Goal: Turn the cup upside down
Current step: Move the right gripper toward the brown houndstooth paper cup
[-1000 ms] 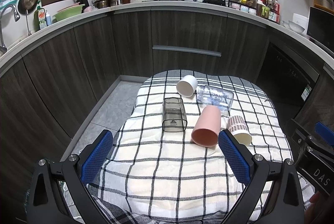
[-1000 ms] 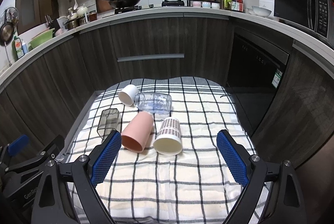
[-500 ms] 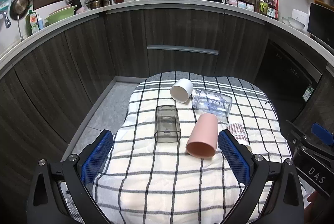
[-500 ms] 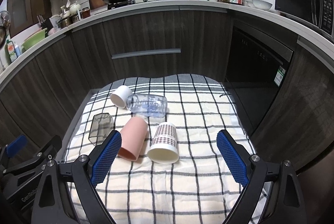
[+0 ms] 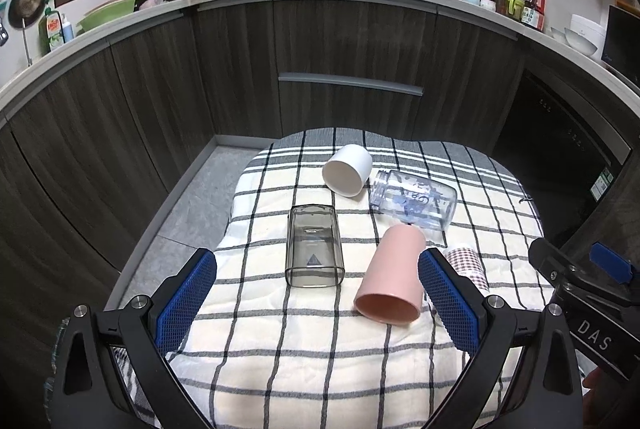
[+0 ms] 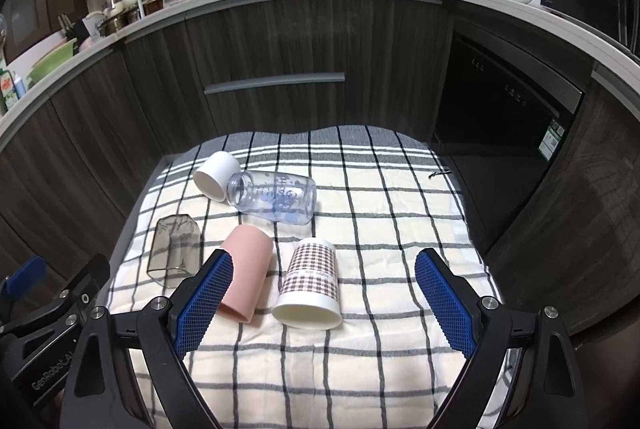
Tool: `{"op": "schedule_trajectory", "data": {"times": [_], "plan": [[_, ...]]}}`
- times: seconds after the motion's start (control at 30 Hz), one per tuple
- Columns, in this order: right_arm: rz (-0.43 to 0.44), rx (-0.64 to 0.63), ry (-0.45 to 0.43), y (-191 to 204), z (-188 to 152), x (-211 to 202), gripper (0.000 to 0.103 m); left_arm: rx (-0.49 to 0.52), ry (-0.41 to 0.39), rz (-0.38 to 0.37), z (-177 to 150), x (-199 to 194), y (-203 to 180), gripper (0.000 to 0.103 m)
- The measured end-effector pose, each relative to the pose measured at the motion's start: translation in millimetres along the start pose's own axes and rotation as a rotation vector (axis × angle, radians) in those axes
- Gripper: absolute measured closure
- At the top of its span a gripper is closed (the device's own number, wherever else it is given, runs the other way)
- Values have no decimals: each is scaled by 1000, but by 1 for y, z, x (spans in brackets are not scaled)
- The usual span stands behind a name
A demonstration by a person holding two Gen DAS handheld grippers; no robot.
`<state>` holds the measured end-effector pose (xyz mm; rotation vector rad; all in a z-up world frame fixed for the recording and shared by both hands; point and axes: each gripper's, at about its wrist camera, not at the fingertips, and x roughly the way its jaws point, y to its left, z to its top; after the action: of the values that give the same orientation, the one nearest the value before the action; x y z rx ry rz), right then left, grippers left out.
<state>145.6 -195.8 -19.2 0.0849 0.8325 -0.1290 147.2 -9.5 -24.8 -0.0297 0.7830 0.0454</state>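
Black right gripper (image 5: pixel 588 303) | "DAS" | left gripper (image 6: pixel 52 313) | "GenRobot.AI"

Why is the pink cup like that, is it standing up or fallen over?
Fallen over. The pink cup lies on its side on the checked cloth, with its open mouth facing the camera.

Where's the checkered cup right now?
In the right wrist view the checkered cup lies on its side on the plaid cloth, just right of the pink cup.
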Motion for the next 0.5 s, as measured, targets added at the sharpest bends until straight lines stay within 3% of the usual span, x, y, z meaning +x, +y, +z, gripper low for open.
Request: {"op": "schedule_trajectory", "data": {"times": [0.5], "plan": [[-42, -15, 154, 16, 5, 90, 11, 24, 38, 15, 7, 72, 1, 0]]}}
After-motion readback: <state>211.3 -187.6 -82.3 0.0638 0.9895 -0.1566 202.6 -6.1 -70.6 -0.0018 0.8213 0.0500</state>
